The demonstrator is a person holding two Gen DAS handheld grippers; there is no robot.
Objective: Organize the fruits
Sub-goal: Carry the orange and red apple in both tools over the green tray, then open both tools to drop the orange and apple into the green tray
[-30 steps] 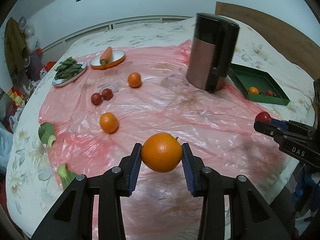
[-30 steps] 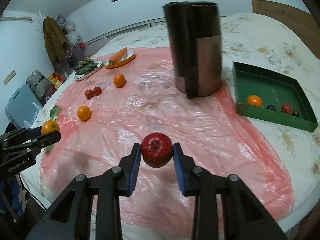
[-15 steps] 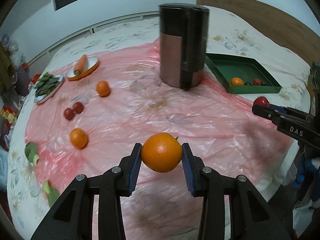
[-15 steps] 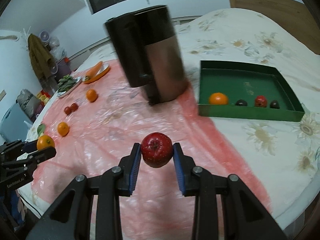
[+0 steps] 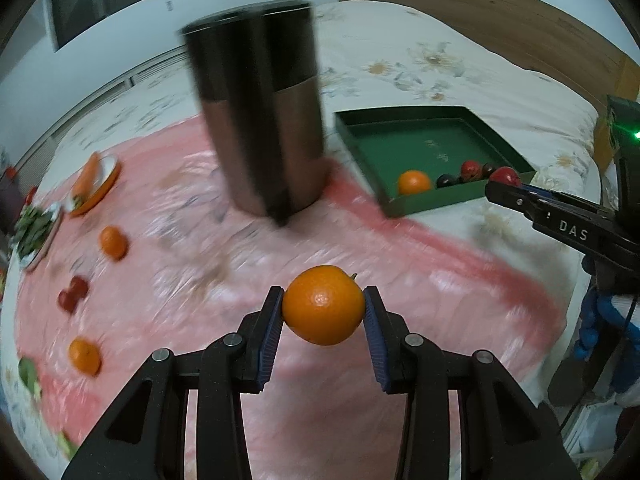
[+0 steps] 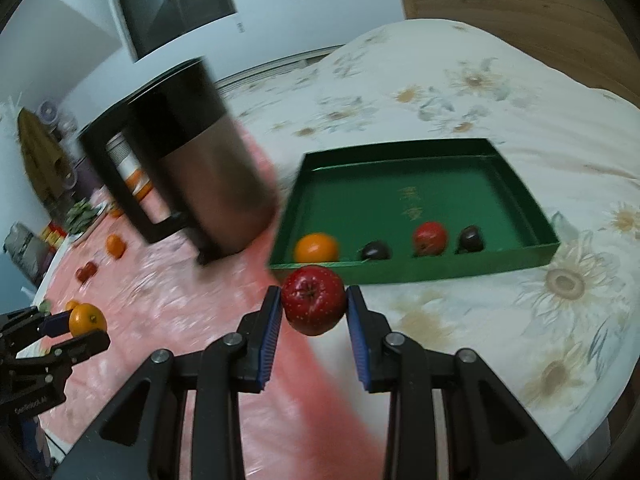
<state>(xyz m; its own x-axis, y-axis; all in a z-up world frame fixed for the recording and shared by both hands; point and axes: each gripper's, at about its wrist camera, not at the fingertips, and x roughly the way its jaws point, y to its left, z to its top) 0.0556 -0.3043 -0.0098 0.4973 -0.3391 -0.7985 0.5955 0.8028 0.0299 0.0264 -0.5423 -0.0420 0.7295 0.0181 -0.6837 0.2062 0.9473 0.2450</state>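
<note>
Fruit fills both your grippers: your left gripper (image 5: 323, 312) pinches an orange (image 5: 323, 304) low in the middle of its view, above the pink sheet (image 5: 200, 280). Your right gripper (image 6: 313, 312) clamps a red apple (image 6: 313, 300) just below the near wall of the green tray (image 6: 400, 272), which holds another orange (image 6: 316, 248), a red fruit (image 6: 430, 237) and two dark ones. A dark jug (image 6: 200, 160) stands left of the tray.

Glossy crinkled pink plastic sheet (image 5: 400, 264), brushed-metal jug (image 5: 260, 120), matt green card tray (image 6: 420, 184), floral cloth bedspread (image 6: 520, 120).
</note>
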